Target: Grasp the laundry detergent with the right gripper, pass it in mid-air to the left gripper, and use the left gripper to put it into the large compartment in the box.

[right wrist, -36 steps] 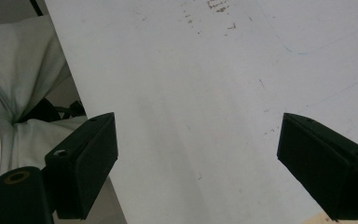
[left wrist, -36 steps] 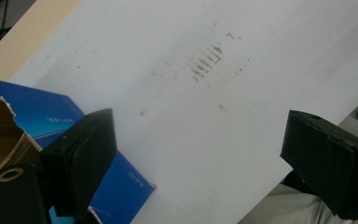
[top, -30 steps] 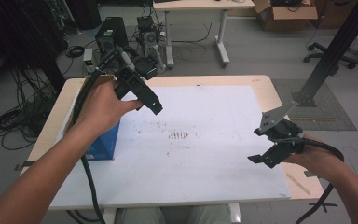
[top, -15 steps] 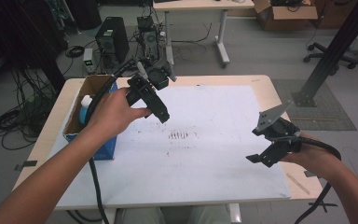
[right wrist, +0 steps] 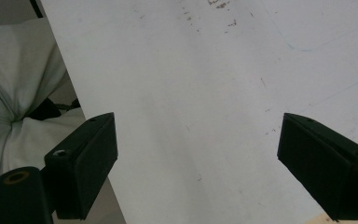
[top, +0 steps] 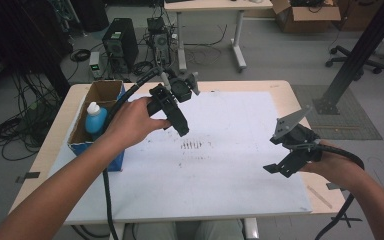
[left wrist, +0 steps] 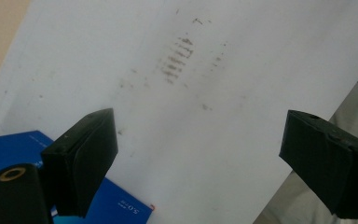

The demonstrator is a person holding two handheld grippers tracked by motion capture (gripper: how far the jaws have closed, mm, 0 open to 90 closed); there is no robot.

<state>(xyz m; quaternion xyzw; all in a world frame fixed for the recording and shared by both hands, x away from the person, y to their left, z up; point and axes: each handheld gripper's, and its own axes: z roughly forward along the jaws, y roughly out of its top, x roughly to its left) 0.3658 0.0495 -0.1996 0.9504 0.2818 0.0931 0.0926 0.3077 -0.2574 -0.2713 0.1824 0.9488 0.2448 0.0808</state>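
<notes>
We hold the right gripper (top: 280,167) low over the white sheet (top: 220,170), jaws wide apart, nothing between them. Farther, our left gripper (top: 182,131), also released and empty, hangs just beside the blue box (top: 82,140) with the bottle (top: 95,117) inside.

The right gripper (right wrist: 198,170) looks down on a white sheet (right wrist: 223,93), its two black jaws wide apart with nothing between them. Small dark smudges (right wrist: 219,4) mark the sheet near the top edge. Past the sheet's left edge lies pale cloth (right wrist: 14,88).
</notes>
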